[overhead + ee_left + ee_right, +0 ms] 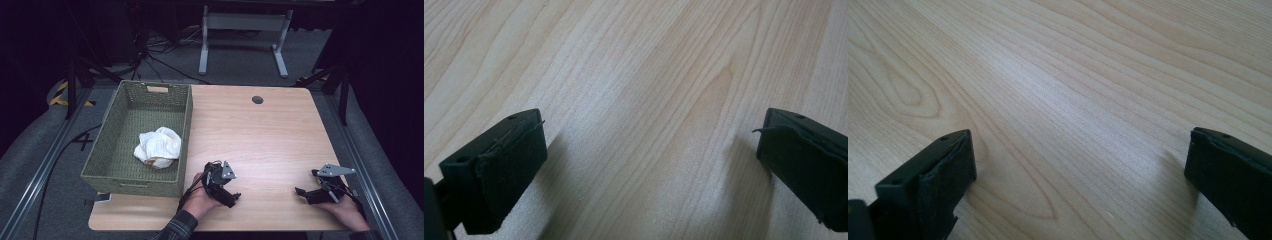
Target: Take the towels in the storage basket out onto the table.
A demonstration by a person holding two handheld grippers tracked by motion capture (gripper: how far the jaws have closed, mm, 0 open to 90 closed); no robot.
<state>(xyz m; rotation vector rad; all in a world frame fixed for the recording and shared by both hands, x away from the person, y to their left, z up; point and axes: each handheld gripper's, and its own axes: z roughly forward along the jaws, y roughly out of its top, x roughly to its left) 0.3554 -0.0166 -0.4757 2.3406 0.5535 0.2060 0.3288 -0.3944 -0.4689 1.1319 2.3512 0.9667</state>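
A green woven basket [116, 176] stands at the table's left side, with a crumpled white cloth [158, 145] lying inside it. My left gripper [231, 198] rests low over the wood just right of the basket's near corner, a hand around it. Its jaws stand wide apart over bare wood, and its own view shows the left gripper [651, 155] holding nothing. My right gripper [302, 193] sits near the table's front right, tips pointing left. The right gripper [1080, 165] is likewise open over bare wood.
The light wooden table [260, 135] has a round cable hole [257, 99] near its far edge. Beyond it stand a white desk frame [242, 30] and cables on the grey floor. Metal rails run along both sides of the table.
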